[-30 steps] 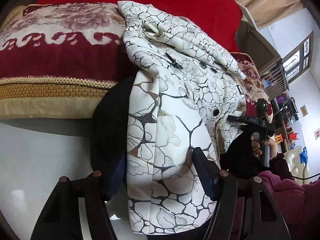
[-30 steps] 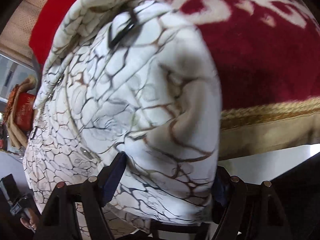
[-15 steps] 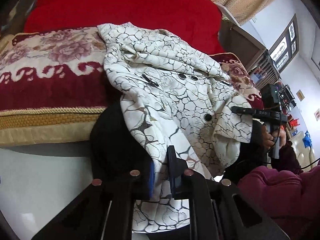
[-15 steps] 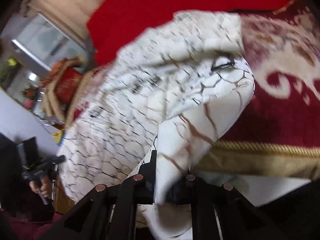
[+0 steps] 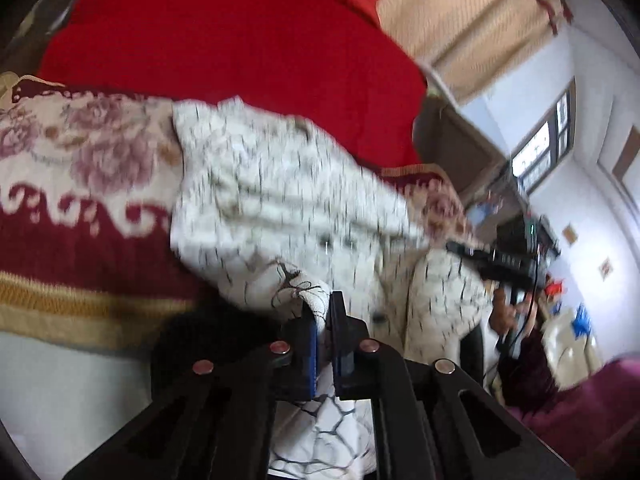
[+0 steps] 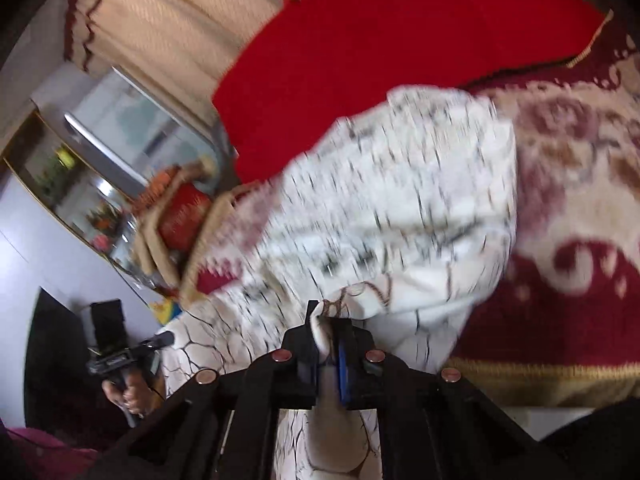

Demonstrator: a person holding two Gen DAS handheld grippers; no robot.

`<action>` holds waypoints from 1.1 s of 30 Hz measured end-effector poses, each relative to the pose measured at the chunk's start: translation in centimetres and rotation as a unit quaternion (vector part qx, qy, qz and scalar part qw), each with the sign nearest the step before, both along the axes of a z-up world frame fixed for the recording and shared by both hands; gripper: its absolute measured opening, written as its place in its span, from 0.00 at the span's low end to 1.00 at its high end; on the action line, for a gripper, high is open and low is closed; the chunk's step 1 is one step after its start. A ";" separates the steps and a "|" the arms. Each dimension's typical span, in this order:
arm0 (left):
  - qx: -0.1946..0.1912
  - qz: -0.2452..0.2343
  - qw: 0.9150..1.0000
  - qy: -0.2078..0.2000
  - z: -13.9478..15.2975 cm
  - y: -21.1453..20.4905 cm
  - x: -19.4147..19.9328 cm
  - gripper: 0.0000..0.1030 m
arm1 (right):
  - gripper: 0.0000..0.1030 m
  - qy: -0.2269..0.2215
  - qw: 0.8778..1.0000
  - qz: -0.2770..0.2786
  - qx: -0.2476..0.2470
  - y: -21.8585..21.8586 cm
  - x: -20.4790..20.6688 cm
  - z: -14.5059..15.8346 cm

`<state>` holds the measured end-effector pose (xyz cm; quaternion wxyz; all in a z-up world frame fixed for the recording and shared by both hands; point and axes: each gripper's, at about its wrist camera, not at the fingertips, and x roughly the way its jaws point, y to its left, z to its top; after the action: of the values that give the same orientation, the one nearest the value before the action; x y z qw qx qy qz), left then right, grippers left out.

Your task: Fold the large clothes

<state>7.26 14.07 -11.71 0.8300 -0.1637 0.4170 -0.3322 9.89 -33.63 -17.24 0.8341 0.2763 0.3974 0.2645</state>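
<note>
A white garment with a black crackle pattern (image 5: 280, 200) lies blurred on the dark red floral blanket (image 5: 72, 208) over the bed edge. My left gripper (image 5: 324, 312) is shut on a fold of its near edge and holds it lifted. In the right wrist view the same garment (image 6: 400, 208) spreads over the blanket (image 6: 580, 240). My right gripper (image 6: 326, 328) is shut on another pinch of its edge. Each gripper shows small in the other's view, the right one (image 5: 496, 260) and the left one (image 6: 120, 356).
A bright red bedspread (image 5: 224, 40) covers the bed behind. A beige curtain (image 5: 472, 20) and a window (image 5: 540, 152) are at the right. A red bag (image 6: 180, 212) and a glass cabinet (image 6: 88, 184) stand at the left. White floor (image 5: 60, 392) lies below the bed edge.
Both grippers closed on the garment's edge, from wide open a second ago. Both have since pulled back and lifted, and the cloth is dragged off the bed edge, blurred with motion.
</note>
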 end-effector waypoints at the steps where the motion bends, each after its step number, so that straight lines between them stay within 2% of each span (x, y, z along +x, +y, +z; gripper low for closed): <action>1: -0.007 0.001 1.000 -0.002 0.6 0.2 0.9 0.05 | 0.06 -0.007 1.000 -0.007 0.012 -0.5 0.6 0.6; 5: -0.013 0.007 1.000 -0.021 3.5 0.5 4.7 0.05 | 0.03 -0.042 0.995 -0.047 0.071 -3.1 3.6 2.8; 7: 0.008 0.007 1.000 -0.026 4.0 0.0 6.6 0.05 | 0.03 -0.052 0.993 -0.070 0.080 -5.0 5.1 4.3; 8: 0.013 0.007 1.000 -0.020 3.8 -0.2 7.1 0.05 | 0.04 -0.034 0.995 -0.076 0.056 -5.3 6.0 4.7; 9: 0.017 0.004 1.000 -0.010 3.3 -0.5 7.5 0.05 | 0.08 -0.011 0.996 -0.082 0.022 -5.1 6.7 4.7; 11: 0.029 -0.003 1.000 -0.005 2.5 -0.9 7.0 0.05 | 0.08 0.011 0.997 -0.066 -0.026 -4.6 7.1 4.5; 14: 0.035 -0.006 0.999 -0.013 1.9 -0.6 4.8 0.05 | 0.08 0.073 0.995 -0.034 -0.066 -3.4 6.1 2.2; 19: 0.066 0.002 0.998 -0.010 0.9 -0.8 2.2 0.06 | 0.08 0.155 0.984 -0.043 -0.081 -2.5 2.8 -3.6; 23: 0.093 0.010 0.996 0.007 -0.3 -1.0 0.2 0.07 | 0.09 0.160 0.983 -0.049 -0.079 -0.3 1.5 -6.0; 25: 0.107 0.013 0.994 0.021 -1.2 -1.0 -0.8 0.19 | 0.09 0.150 0.985 -0.028 -0.076 1.8 1.5 -6.3; 27: 0.120 0.019 0.992 0.044 -2.5 -1.0 -1.5 0.62 | 0.09 0.155 0.985 -0.003 -0.073 3.7 1.7 -6.9; 28: 0.127 0.027 0.990 0.053 -3.1 -0.9 -1.9 0.68 | 0.11 0.160 0.984 0.014 -0.080 5.1 1.9 -7.4; 29: 0.130 0.031 0.989 0.057 -3.6 -0.8 -2.3 0.69 | 0.22 0.164 0.982 0.021 -0.087 5.8 1.9 -7.9; 30: 0.132 0.031 0.989 0.062 -4.1 -0.6 -2.8 0.69 | 0.43 0.173 0.980 0.022 -0.097 6.4 2.0 -8.6; 32: 0.135 0.035 0.987 0.074 -5.1 -0.3 -3.5 0.70 | 0.67 0.200 0.975 0.012 -0.093 6.2 1.8 -10.5; 33: 0.137 0.038 0.986 0.084 -5.8 0.1 -3.9 0.70 | 0.67 0.206 0.975 0.003 -0.086 5.8 1.5 -11.0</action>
<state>3.32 14.12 -17.51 0.8188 -0.0912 0.5202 -0.2250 11.40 -27.85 -28.19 0.7541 0.2506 0.5828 0.1696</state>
